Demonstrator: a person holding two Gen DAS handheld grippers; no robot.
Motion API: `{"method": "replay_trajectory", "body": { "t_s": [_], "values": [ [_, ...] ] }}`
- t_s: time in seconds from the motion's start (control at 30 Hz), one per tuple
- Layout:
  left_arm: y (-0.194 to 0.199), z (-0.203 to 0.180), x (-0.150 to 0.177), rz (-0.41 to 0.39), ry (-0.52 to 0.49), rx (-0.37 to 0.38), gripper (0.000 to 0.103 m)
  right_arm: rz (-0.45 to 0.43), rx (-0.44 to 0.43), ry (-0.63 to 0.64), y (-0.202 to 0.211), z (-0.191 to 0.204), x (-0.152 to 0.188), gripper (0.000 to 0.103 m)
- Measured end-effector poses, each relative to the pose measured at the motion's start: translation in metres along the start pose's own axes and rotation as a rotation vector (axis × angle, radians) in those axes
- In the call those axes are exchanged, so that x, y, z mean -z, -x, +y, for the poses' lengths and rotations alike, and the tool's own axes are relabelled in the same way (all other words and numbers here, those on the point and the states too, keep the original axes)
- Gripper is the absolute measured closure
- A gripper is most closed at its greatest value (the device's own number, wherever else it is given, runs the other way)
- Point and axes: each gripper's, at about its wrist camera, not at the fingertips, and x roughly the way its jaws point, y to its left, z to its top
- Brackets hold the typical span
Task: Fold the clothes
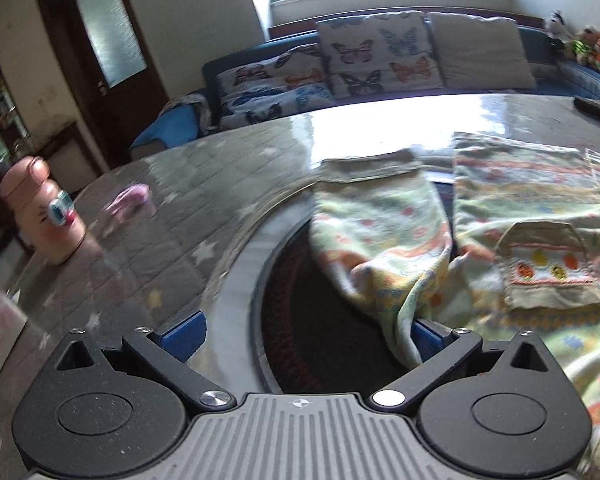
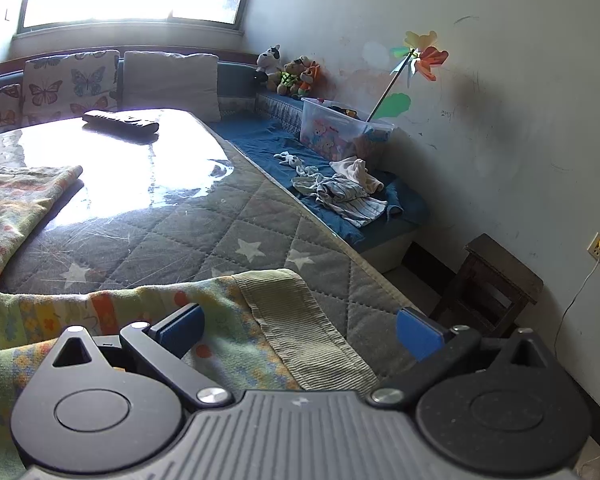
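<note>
From the left wrist view, the left gripper (image 1: 304, 332) has its jaws spread wide with nothing between them; its right blue pad sits just against a drooping edge of the patterned garment (image 1: 512, 240). That garment, pale green with orange and yellow bands and a khaki patch pocket, lies spread on the table (image 1: 172, 216), to the right of the dark round inset in the tabletop. One trouser leg with a khaki cuff stretches across the inset's far rim. Left of the garment, well apart, stands a pink bottle (image 1: 46, 216), and a small pink item (image 1: 129, 200) lies between bottle and garment.

From the right wrist view, the right gripper (image 2: 300, 330) is likewise wide open, holding nothing, and its left pad hovers over the garment's ribbed cuff (image 2: 300, 328), which lies on the quilted, star-printed table cover. Beyond the garment, a remote control (image 2: 121, 121) rests near the table's far edge
</note>
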Motion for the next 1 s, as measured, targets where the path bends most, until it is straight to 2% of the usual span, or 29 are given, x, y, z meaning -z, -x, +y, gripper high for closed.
{"method": "replay_trajectory", "body": {
  "t_s": [0.2, 0.27, 0.43, 0.6, 0.8, 0.9, 1.0],
  "values": [
    [0.011, 0.040, 0.023, 0.062, 0.133, -0.016, 0.000, 0.004, -0.009, -0.011, -0.001, -0.002, 0.000, 0.000],
    [0.017, 0.043, 0.027, 0.059, 0.135, -0.007, 0.000, 0.004, -0.011, -0.011, -0.001, -0.002, 0.000, 0.000],
    [0.028, 0.023, 0.021, 0.004, 0.043, 0.010, 0.000, 0.005, -0.013, -0.016, -0.002, -0.004, 0.000, 0.000],
    [0.022, -0.004, 0.005, -0.034, -0.048, 0.037, 0.000, 0.007, -0.018, -0.023, -0.003, -0.007, 0.000, 0.000],
    [-0.012, -0.033, -0.016, -0.045, -0.207, -0.032, 0.000, 0.014, -0.031, -0.039, -0.005, -0.011, -0.001, 0.000],
    [-0.025, -0.039, -0.026, -0.048, -0.248, -0.051, 0.000, 0.014, -0.032, -0.040, -0.005, -0.012, 0.000, 0.000],
    [-0.032, -0.036, -0.032, -0.062, -0.235, -0.082, 0.000, 0.015, -0.032, -0.039, -0.005, -0.012, 0.000, 0.000]
  ]
}}
